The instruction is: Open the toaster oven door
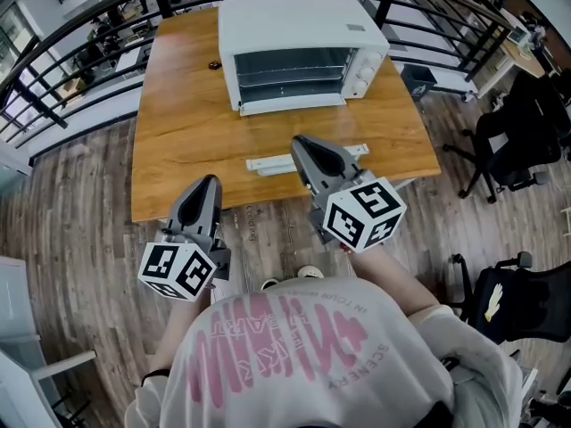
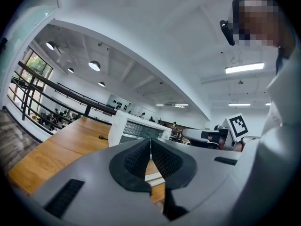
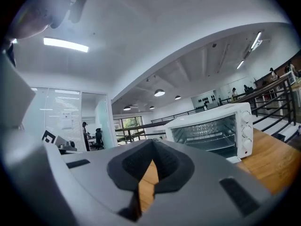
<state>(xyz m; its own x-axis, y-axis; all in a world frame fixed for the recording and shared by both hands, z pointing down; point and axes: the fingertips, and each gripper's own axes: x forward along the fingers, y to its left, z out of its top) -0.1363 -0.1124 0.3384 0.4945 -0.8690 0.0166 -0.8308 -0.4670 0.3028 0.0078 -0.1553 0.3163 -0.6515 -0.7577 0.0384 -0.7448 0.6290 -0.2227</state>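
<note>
The right gripper [image 3: 151, 147] has its jaws brought together at the tips, with nothing held between them; only table wood shows through the slot below the tips. It points level. Straight ahead of it and a little to its right stands the white toaster oven [image 3: 214, 131] on the wooden table [image 1: 178, 150], well apart from the tips. The oven's front faces the gripper, and its wire racks show behind the front opening. A white bar lies along the foot of that front. Whether the door is down or up against the front I cannot tell. Just below and ahead of the right tips lie two flat white strips [image 1: 303, 160] on the table.

The left gripper [image 2: 150, 147] is likewise closed tip to tip and empty, pointing level. It sits nearer the person than the right one, at the table's near edge. The oven stands ahead of it and to its right, farther off. A small dark object [image 1: 214, 64] lies on the table far ahead of it, just left of the oven. A black railing [image 1: 80, 25] runs beyond the table.
</note>
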